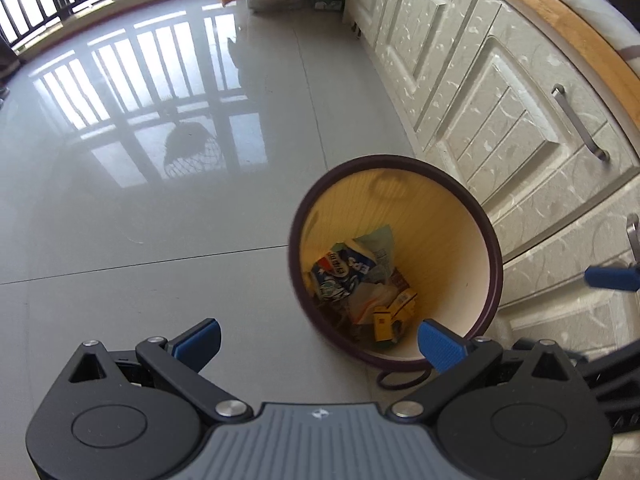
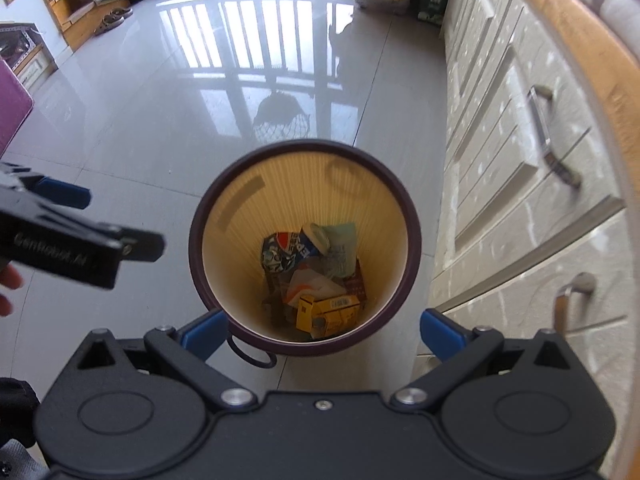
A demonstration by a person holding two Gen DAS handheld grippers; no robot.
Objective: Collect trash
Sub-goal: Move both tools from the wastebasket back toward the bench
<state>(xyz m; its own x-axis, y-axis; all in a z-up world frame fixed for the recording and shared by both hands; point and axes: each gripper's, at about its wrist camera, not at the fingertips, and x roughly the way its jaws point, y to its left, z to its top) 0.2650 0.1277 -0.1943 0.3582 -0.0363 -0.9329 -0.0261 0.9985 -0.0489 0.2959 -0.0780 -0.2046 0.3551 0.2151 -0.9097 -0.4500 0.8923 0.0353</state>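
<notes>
- Left gripper (image 1: pixel 318 340): jaws spread, holding nothing, above the floor (image 1: pixel 140 220).
- Right gripper (image 2: pixel 322 330): jaws spread, empty, over the trash bin (image 2: pixel 412 248).
- Trash, including a yellow box (image 2: pixel 332 312) and a Pepsi wrapper (image 2: pixel 286 250), lies in the bin beside the cabinets (image 2: pixel 500 200).

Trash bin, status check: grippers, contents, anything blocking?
Left gripper open, empty. Right gripper open, empty, above the bin. Wrappers and a yellow box lie at its bottom. Nothing blocks the opening.

Upright round bin (image 2: pixel 412 256), dark rim, cream inside, on floor beside cabinets, crumpled wrappers (image 2: pixel 316 276) at bottom.
</notes>
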